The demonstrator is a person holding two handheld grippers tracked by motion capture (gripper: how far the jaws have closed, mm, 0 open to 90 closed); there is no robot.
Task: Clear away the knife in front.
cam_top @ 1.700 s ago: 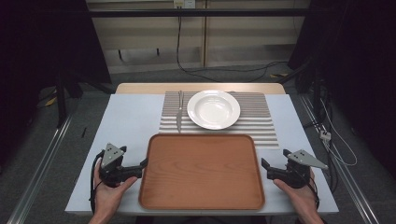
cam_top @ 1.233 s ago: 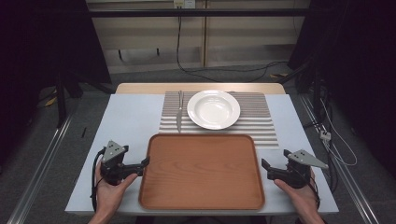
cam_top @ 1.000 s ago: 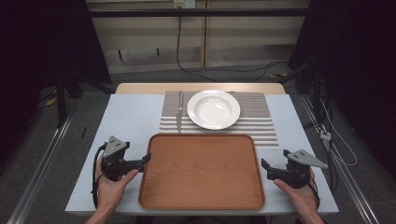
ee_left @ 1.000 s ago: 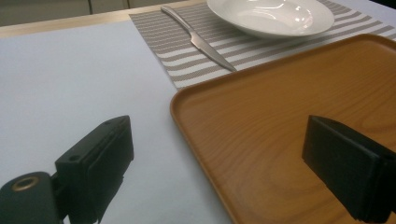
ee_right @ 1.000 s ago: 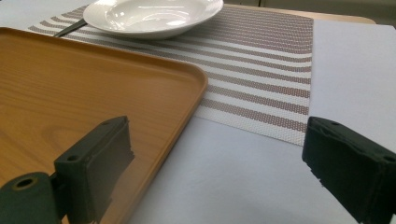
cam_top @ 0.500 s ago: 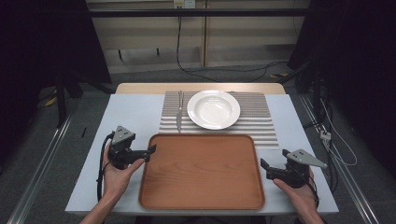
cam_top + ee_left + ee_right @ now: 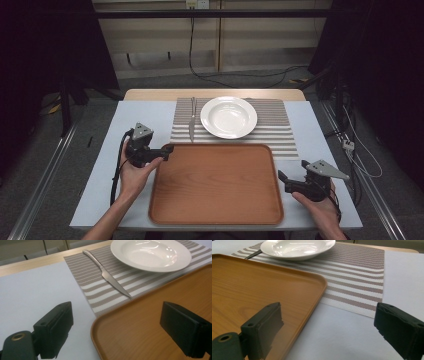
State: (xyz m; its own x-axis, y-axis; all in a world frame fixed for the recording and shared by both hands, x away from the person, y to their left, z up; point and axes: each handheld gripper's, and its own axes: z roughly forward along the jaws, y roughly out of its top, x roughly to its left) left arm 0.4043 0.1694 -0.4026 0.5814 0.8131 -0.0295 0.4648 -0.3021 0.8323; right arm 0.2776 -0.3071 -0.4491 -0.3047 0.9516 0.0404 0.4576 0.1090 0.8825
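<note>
The rectangular brown wooden tray (image 7: 216, 183) lies at the table's near edge, untouched. The left gripper (image 7: 167, 150) has been carried forward to the tray's far left corner, jaws spread wide; the right gripper (image 7: 283, 178) is kept beside the right rim, equally agape. Beyond, a steel knife (image 7: 192, 120) and white plate (image 7: 228, 117) are seen on the striped placemat (image 7: 280, 132).

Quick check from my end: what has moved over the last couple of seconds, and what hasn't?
The left gripper moved forward along the left edge of the brown wooden tray to its far left corner, jaws open, holding nothing. The right gripper stayed beside the tray's right edge, open. The tray, the white round plate, the silver table knife and the striped placemat kept their places.
</note>
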